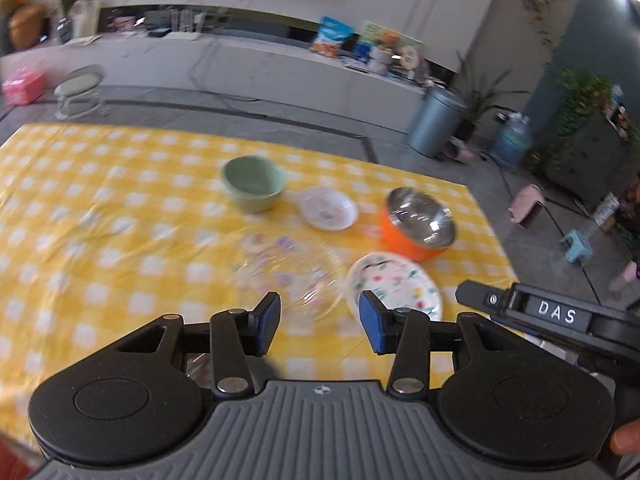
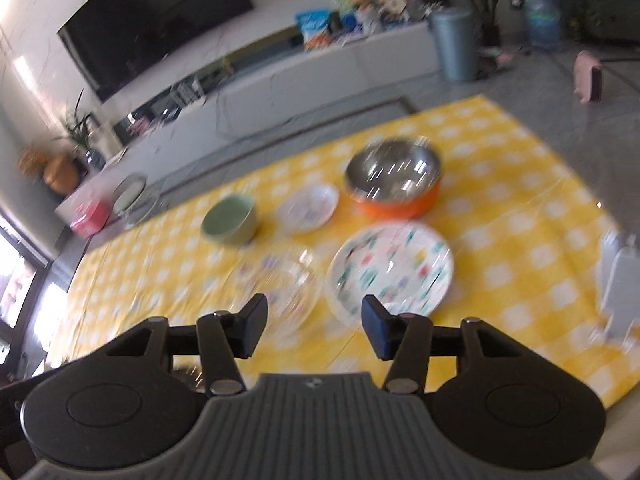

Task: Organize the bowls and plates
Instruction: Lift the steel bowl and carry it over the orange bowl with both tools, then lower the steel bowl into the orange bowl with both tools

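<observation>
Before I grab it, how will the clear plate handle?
The clear plate looks like glass, so probably rigid, slick and breakable. It lies flat on the tablecloth, so its low rim may be hard to pinch. It shouldn't roll.

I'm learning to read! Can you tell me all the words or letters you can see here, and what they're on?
"DAS": white letters on the black body of the right gripper, seen at the edge of the left wrist view.
The snack bags and boxes on the far counter have printing, but it is too blurred to read.
The patterned plate shows only coloured shapes, no words that can be made out.
</observation>
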Tool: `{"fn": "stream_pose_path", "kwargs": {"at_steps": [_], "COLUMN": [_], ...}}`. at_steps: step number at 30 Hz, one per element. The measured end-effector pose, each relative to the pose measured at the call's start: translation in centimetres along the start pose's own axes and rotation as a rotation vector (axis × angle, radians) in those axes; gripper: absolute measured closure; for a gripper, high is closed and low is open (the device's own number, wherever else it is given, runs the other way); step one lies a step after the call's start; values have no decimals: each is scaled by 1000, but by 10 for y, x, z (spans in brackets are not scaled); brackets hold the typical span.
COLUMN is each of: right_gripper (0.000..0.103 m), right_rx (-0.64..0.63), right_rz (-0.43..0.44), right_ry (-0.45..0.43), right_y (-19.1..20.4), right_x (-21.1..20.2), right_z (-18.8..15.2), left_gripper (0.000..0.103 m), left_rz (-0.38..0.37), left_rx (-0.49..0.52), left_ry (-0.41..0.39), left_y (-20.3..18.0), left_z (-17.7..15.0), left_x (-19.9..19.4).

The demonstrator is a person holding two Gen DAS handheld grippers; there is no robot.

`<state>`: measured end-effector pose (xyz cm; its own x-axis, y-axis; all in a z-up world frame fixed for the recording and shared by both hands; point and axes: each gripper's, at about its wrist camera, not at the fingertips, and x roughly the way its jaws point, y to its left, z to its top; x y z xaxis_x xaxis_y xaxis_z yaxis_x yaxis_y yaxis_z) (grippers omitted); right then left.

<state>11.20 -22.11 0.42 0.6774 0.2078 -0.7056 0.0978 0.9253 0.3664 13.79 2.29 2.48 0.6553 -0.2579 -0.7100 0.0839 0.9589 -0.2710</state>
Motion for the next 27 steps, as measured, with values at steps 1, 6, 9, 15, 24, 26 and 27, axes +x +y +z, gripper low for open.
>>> {"fn": "stream_pose_path", "kwargs": {"at_steps": [1,6,9,15,24,26,27], "right_gripper": [51,51,51,59,69,69,70], "right_rx": [-3,4,29,63,113,121,124], "right_rz": [-3,-66,-100,-146,-196,-197,-201], "right_ry": [-12,-61,-71,-35,33,50,66], "right_y": [-4,-27,-42,-68,-98,-105,-107], "right_x": [0,12,31,85,158,171,177], "right_z": [9,57,81,103,122,122,120], "left_gripper": [54,54,54,54,58,59,61], "left_rz": [-12,-77,-95,-89,-42,-32,-31], "left_rx": [12,64,83,116,53,52,53], "left_ry": [-4,24,48,92,189,206,215], "left_y": [-8,-45,-62,-85,-81,-81,-81], "left_z": [6,43,62,78,87,86,87], "left_x": [4,35,60,123,219,233,239]}}
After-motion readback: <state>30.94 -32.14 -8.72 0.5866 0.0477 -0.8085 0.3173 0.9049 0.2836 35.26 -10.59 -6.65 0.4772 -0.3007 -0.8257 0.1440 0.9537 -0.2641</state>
